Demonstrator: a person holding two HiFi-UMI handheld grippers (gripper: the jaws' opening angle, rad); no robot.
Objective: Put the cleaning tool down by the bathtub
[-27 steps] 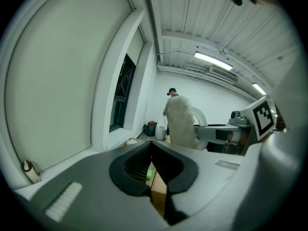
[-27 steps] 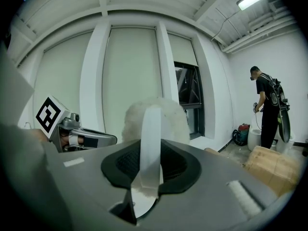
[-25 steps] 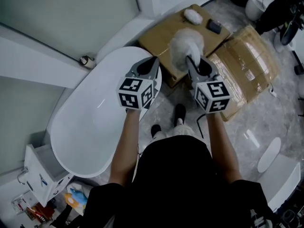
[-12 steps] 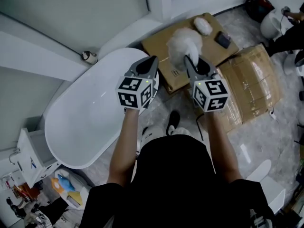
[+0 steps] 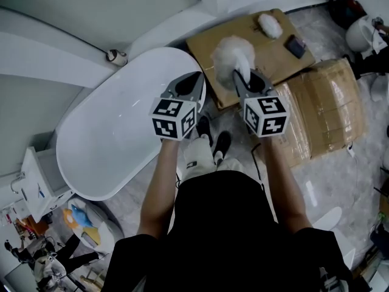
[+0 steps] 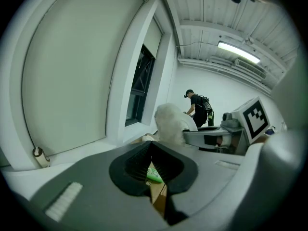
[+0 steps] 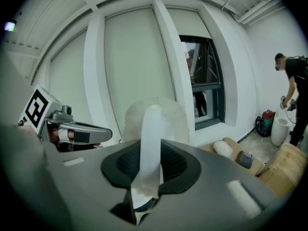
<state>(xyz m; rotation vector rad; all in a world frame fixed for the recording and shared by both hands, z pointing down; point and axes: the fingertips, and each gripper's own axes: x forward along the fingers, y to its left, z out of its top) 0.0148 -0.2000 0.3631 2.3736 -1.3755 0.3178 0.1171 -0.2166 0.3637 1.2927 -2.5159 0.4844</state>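
The cleaning tool is a fluffy white duster head (image 5: 233, 55) on a pale handle (image 7: 150, 143). My right gripper (image 5: 242, 79) is shut on that handle, and the head (image 7: 159, 113) sticks up past the jaws, over the cardboard (image 5: 255, 41). The white oval bathtub (image 5: 115, 132) lies to the left of it. Over the tub's near end my left gripper (image 5: 194, 79) hangs shut, with nothing in it. In the left gripper view its pads (image 6: 151, 150) meet, and the duster head (image 6: 171, 121) shows just beyond them.
Flattened cardboard boxes (image 5: 322, 108) cover the floor to the right of the tub. On them lie a second white fluffy thing (image 5: 269, 24) and a dark item (image 5: 296, 46). A white cabinet (image 5: 36, 187) stands at the tub's far left end. A person (image 6: 197, 107) bends over in the background.
The person holding the grippers has stepped toward the tub, so the tub and the boxes slide through the head view. Both grippers keep their pose, and the tool stays gripped.
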